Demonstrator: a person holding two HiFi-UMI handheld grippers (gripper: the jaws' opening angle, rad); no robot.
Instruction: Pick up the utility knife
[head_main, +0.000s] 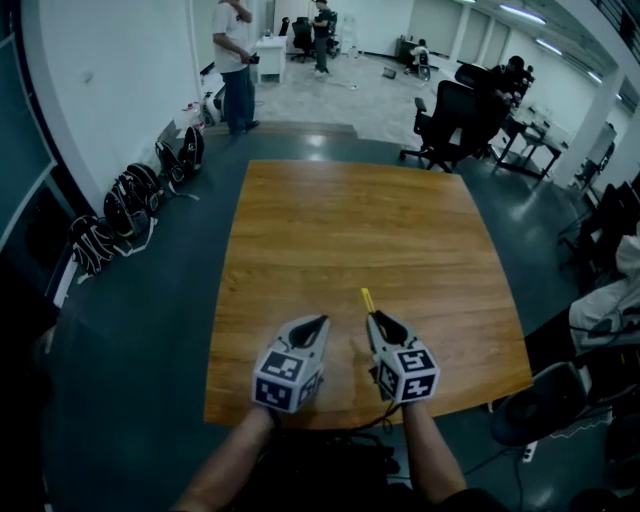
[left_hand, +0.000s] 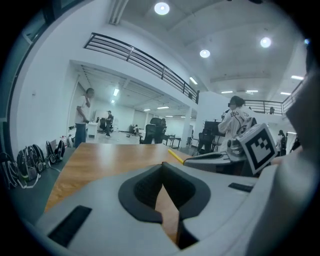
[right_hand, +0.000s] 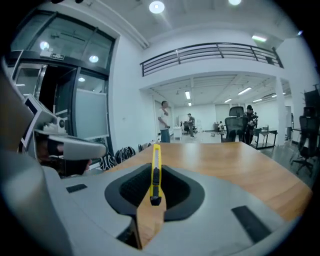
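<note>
A yellow utility knife (head_main: 367, 300) is held above the wooden table (head_main: 340, 220) near its front edge, lifted off the wood. My right gripper (head_main: 379, 319) is shut on it. In the right gripper view the knife (right_hand: 156, 152) stands on edge between the dark pads (right_hand: 131, 187), its far end poking out past the jaws of the right gripper (right_hand: 155, 172). My left gripper (head_main: 319, 324) hovers just left of it, shut and empty. In the left gripper view its jaws (left_hand: 161, 167) meet at the tips, and the knife's tip (left_hand: 175, 155) shows beside the right gripper (left_hand: 225, 157).
Black office chairs (head_main: 450, 120) stand beyond the table's far right corner, and another chair (head_main: 545, 400) sits at the near right. Backpacks (head_main: 130, 200) line the left wall. A person (head_main: 235, 60) stands far off at the back left.
</note>
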